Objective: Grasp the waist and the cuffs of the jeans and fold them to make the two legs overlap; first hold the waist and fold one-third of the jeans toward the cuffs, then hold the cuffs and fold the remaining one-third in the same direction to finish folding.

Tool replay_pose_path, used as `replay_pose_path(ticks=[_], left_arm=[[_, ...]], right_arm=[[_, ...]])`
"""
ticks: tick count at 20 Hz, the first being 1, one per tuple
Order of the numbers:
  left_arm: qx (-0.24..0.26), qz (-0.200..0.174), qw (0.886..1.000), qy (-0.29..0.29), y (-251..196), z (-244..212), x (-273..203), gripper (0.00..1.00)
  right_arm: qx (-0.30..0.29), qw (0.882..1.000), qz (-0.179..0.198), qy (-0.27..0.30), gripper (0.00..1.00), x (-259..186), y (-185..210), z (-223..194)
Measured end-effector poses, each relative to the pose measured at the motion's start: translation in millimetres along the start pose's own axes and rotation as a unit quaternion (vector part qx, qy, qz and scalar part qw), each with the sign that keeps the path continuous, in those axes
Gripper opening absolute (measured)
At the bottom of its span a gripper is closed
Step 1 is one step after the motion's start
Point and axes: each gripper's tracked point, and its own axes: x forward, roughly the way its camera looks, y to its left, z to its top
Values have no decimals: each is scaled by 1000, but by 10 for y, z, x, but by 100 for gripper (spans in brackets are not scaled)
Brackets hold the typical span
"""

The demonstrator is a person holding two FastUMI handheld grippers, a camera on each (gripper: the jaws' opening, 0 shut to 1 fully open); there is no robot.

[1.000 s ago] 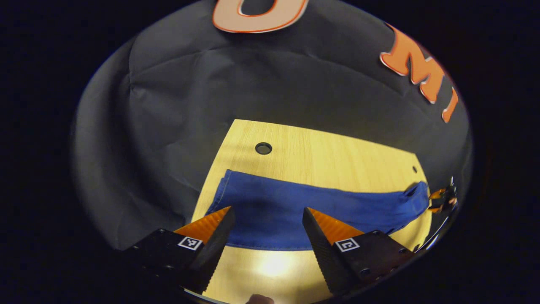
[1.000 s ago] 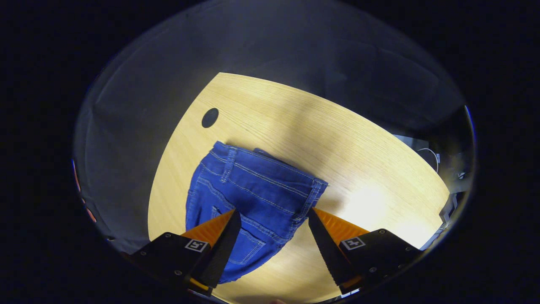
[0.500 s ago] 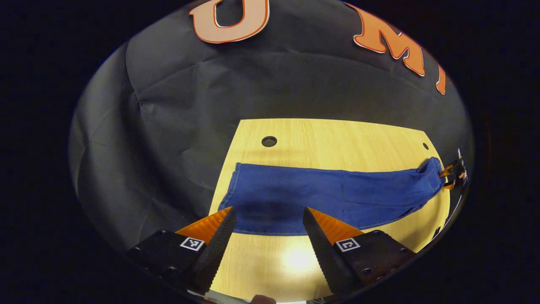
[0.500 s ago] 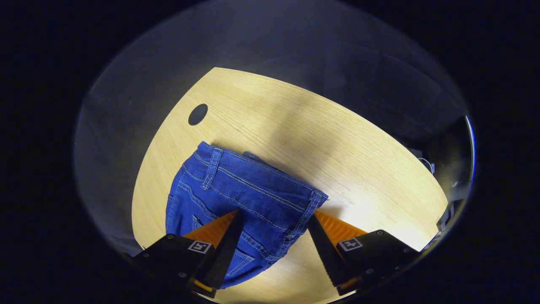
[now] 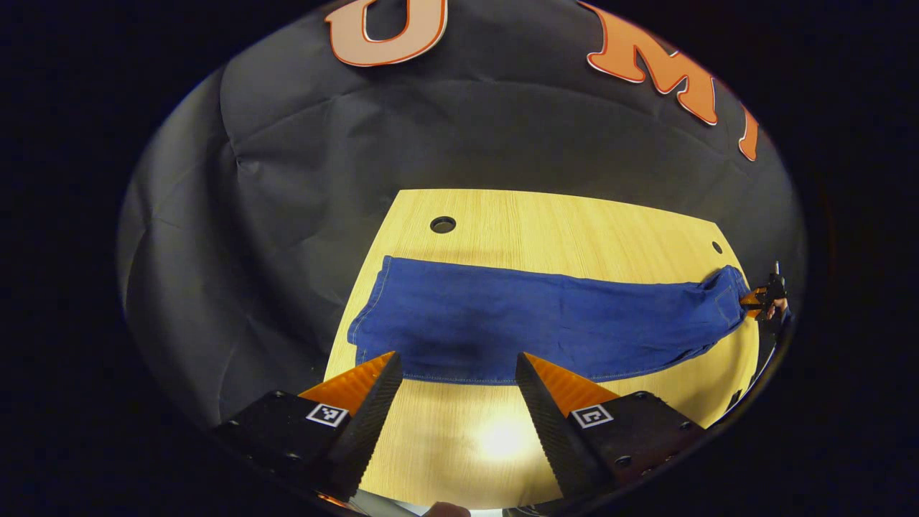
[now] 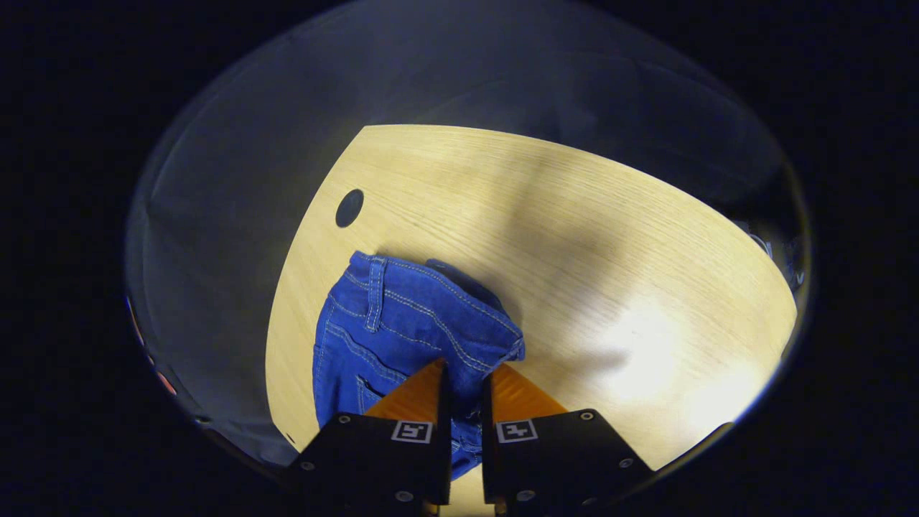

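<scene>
Left gripper view:
L grip: left gripper (image 5: 456, 366) hangs over the near table edge, fingers spread wide, nothing between them; tips just short of the jeans' near hem line.
Jeans: jeans (image 5: 546, 323) lie flat as 1 long blue band across the table (image 5: 546, 215), cuff end near this gripper, waist end far off by the right gripper (image 5: 761, 300).
Change: vs 0.5 s ago the band sits a bit further from the fingertips; spread of the fingers same as before.
Meaning: cuffs not yet taken, prob. the next job for this hand.

Right gripper view:
R grip: right gripper (image 6: 464, 377) fingers nearly together, pinching the waist (image 6: 431, 316) fabric at its near corner.
Change: 0.5 s ago fingers stood wide either side of the waist; now closed on it, and the waistband has bunched inward.
Meaning: waist grasp looks made, so the 1st fold can start once cuffs are held.

Materials:
Denim: mid-blue, soft, pale contrast stitching, belt loop (image 6: 373, 305) visible; wrinkles where pinched.
Table top: pale wood grain, smooth, glare patch, round cable hole (image 6: 349, 208).
Wall: dark creased cloth.
</scene>
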Motion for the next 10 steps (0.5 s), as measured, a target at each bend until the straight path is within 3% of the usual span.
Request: replay_pose_path(ticks=[3, 10], left_arm=[[0, -5, 1000, -5, 1, 32, 20, 97], [-4, -18, 1000, -15, -39, 43, 46, 97]], right_arm=[[-3, 1000, 4, -11, 18, -86, 72, 21], [-32, 997, 57, -52, 18, -706, 531, -91]])
